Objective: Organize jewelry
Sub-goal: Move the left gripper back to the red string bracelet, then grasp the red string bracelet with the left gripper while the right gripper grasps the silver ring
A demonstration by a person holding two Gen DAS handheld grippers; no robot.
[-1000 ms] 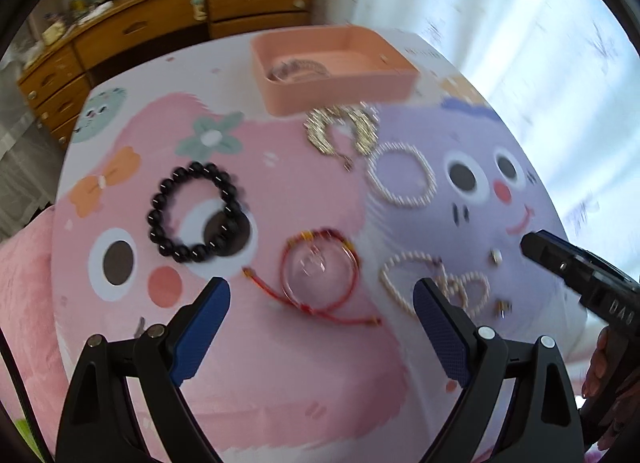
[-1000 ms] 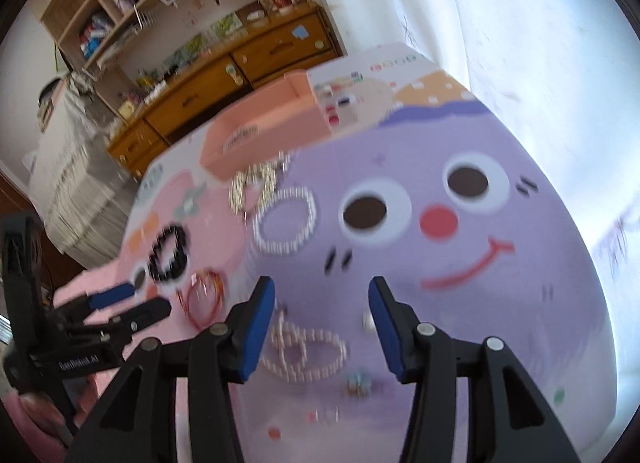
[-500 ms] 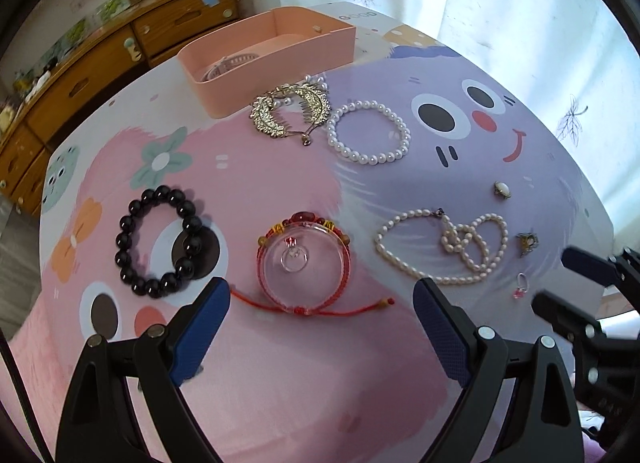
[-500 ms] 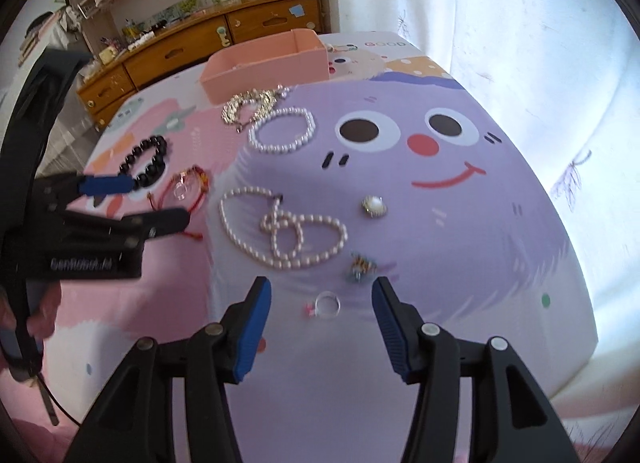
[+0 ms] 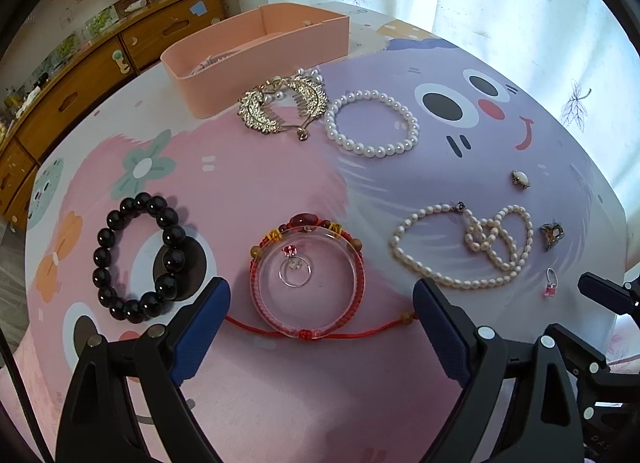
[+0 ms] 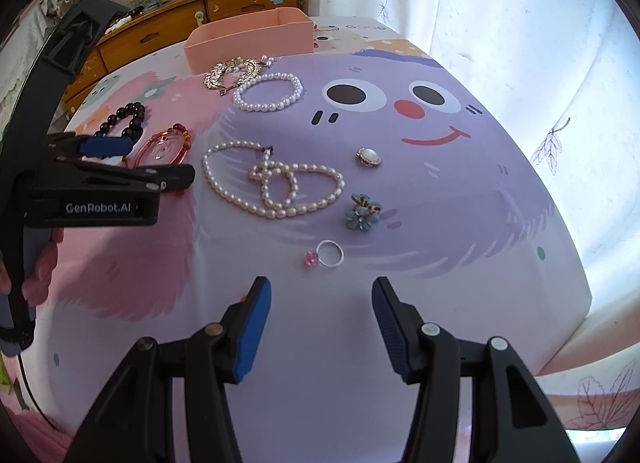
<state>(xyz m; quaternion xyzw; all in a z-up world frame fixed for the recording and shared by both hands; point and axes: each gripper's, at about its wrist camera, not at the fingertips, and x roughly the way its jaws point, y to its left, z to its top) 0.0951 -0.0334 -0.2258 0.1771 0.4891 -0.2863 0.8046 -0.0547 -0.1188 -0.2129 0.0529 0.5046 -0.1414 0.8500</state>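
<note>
Jewelry lies spread on a cartoon-print cloth. My left gripper (image 5: 320, 303) hangs open just before a clear bangle wrapped by a red cord bracelet (image 5: 307, 283), with a small ring inside it. A black bead bracelet (image 5: 140, 259) lies to its left. A long pearl necklace (image 6: 272, 179), a round pearl bracelet (image 6: 268, 92) and a gold leaf comb (image 5: 280, 107) lie further on. My right gripper (image 6: 320, 303) is open, empty, just short of a white ring with a pink stone (image 6: 329, 254). A blue flower brooch (image 6: 362, 212) and a pearl brooch (image 6: 369, 156) sit beyond it.
A pink box (image 5: 260, 59) stands at the far side of the table, something pale lying in it. Wooden drawers (image 6: 168, 31) and shelves stand behind. White curtains (image 6: 500, 23) hang right. The table's edge (image 6: 584, 295) drops off at right. A hand (image 6: 40, 263) grips the left tool.
Both grippers have sunk toward the table. The left one rolled, so its view straightened over the red bracelet. The right one drew back from the pearl necklace, to just short of the pink-stone ring.
</note>
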